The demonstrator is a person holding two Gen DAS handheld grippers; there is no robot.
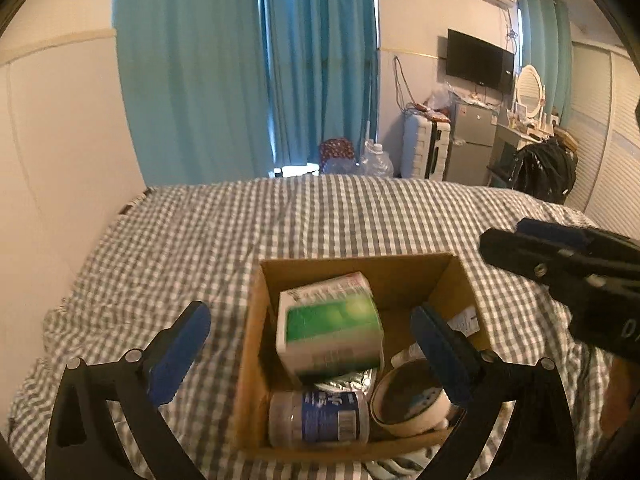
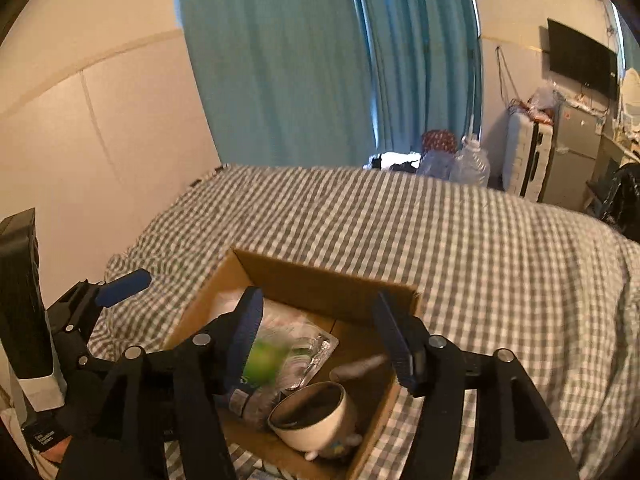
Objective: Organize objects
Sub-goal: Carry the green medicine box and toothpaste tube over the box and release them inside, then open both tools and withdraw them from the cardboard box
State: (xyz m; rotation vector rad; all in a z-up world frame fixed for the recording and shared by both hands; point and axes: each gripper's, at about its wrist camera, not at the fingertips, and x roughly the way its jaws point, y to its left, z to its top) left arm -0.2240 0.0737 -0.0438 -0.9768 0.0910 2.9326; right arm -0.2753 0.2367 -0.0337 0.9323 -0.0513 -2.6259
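Observation:
An open cardboard box [image 1: 404, 276] sits on the checked bedspread. In it lie a green and white carton [image 1: 330, 324], a clear bottle with a blue label [image 1: 320, 418], a cream bowl [image 1: 408, 402] and a silver foil pack [image 1: 352, 380]. My left gripper [image 1: 312, 354] is open and empty, hovering over the box's near left part. My right gripper [image 2: 324, 340] is open and empty above the box [image 2: 320, 280], over the bowl [image 2: 316, 416] and a green-tinted clear pack [image 2: 288, 354]. The right gripper also shows in the left wrist view [image 1: 560, 256], to the right of the box.
The grey and white checked bed [image 1: 320, 216] stretches beyond the box. A cream wall [image 1: 60, 140] runs on the left, blue curtains [image 1: 248, 68] behind. A suitcase [image 1: 424, 148], small fridge [image 1: 474, 140] and water bottles [image 1: 374, 160] stand past the bed.

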